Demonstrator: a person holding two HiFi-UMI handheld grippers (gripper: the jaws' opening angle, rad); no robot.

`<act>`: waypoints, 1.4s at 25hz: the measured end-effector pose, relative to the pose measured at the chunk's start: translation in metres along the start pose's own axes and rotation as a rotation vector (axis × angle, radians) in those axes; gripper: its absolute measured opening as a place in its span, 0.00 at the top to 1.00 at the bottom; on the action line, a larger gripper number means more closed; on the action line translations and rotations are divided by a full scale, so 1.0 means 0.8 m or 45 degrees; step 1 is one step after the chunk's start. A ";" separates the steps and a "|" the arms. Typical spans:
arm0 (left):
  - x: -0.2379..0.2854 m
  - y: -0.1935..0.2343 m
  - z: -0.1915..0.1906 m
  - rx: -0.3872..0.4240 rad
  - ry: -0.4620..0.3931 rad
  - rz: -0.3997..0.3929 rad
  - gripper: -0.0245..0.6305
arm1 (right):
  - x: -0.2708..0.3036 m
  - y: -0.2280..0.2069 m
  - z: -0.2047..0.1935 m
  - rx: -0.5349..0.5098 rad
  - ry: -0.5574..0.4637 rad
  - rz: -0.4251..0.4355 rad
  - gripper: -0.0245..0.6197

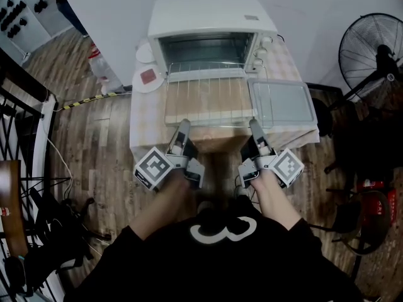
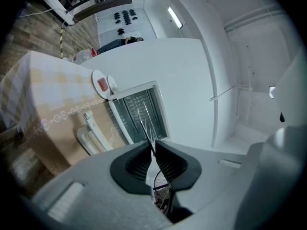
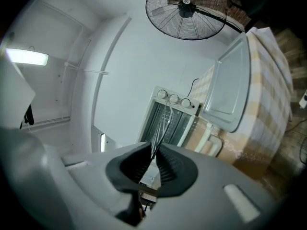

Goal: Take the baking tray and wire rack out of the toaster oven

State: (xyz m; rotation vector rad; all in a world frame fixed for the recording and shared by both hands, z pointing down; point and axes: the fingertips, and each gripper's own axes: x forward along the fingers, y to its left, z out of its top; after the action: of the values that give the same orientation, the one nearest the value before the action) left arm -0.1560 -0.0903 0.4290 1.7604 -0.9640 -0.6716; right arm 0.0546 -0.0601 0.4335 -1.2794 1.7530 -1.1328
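The white toaster oven (image 1: 211, 30) stands open on the table. The wire rack (image 1: 208, 96) sticks out of its mouth, level over the lowered door. My left gripper (image 1: 184, 124) is shut on the rack's front left corner, and my right gripper (image 1: 254, 124) is shut on its front right corner. In the left gripper view the rack (image 2: 143, 119) runs edge-on from the shut gripper (image 2: 152, 145) toward the oven (image 2: 136, 109). The right gripper view shows the same: the rack's wires (image 3: 165, 121) pinched in the gripper (image 3: 154, 150). The baking tray (image 1: 282, 102) lies on the table right of the oven.
The table (image 1: 143, 128) wears a checked cloth. A white plate (image 1: 148, 77) with something red on it sits left of the oven. A standing fan (image 1: 371, 49) is at the right, chairs and cables on the wood floor at the left.
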 end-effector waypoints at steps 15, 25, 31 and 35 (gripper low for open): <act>0.030 -0.017 -0.087 -0.020 -0.056 0.065 0.91 | -0.033 -0.050 0.075 0.016 0.091 -0.038 0.91; 0.098 -0.039 -0.197 -0.049 -0.046 0.087 0.91 | -0.066 -0.103 0.183 0.036 0.104 -0.036 0.91; 0.141 -0.047 -0.256 -0.064 -0.031 0.093 0.91 | -0.083 -0.140 0.242 0.048 0.094 -0.054 0.91; 0.168 -0.046 -0.288 -0.073 -0.021 0.107 0.91 | -0.090 -0.169 0.274 0.055 0.098 -0.082 0.91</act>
State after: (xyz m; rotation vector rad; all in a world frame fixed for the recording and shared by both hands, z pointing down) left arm 0.1091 -0.0836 0.4780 1.6570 -1.0145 -0.6553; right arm 0.3185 -0.0652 0.4746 -1.2903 1.7440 -1.2652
